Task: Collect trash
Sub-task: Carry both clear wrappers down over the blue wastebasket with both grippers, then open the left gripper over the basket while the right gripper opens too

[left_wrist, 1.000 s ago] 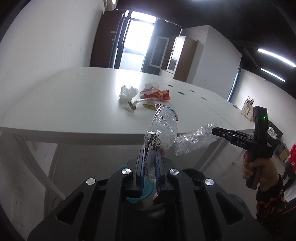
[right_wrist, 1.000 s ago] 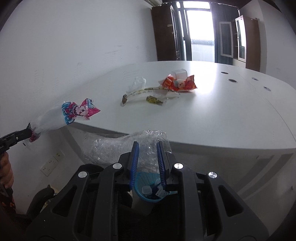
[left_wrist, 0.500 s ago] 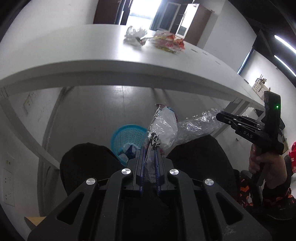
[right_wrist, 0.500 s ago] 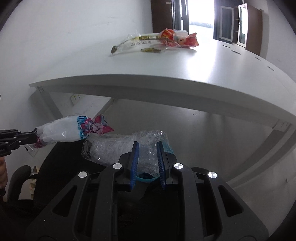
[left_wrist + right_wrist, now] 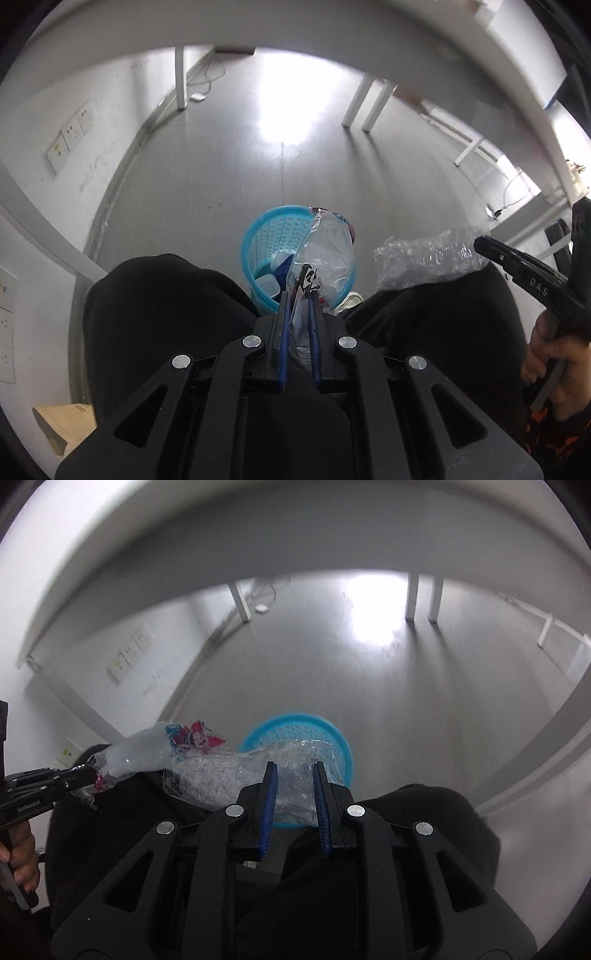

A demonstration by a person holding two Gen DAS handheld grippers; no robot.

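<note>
Both grippers are down below the table [image 5: 480, 40], aimed at a blue plastic basket [image 5: 258, 240] that stands on the floor between the person's dark-clad knees. The left gripper [image 5: 298, 295] has its jaws nearly closed, pinching the end of a clear wrapper with a pink and blue print [image 5: 327, 254], which hangs over the basket's mouth, seemingly ready to be let go. The right gripper [image 5: 294, 771] has its jaws set wider, and a crinkled sheet of clear plastic film [image 5: 229, 775] lies between them and trails off to the left over the basket's near rim; the blue pads appear to press on it, though the film is so transparent that the contact is hard to confirm. As a judgement, this round is close to its end: two pieces have been brought to the bin and only the release is left. Some things already sit inside the basket, a pale container among them, so some collecting looks done. Whether more trash waits on the tabletop cannot be told, since only the table's underside and legs show. The basket's lower part is hidden behind the wrapper and the grippers, its contents are mostly covered, and the right view is somewhat blurred.
</note>
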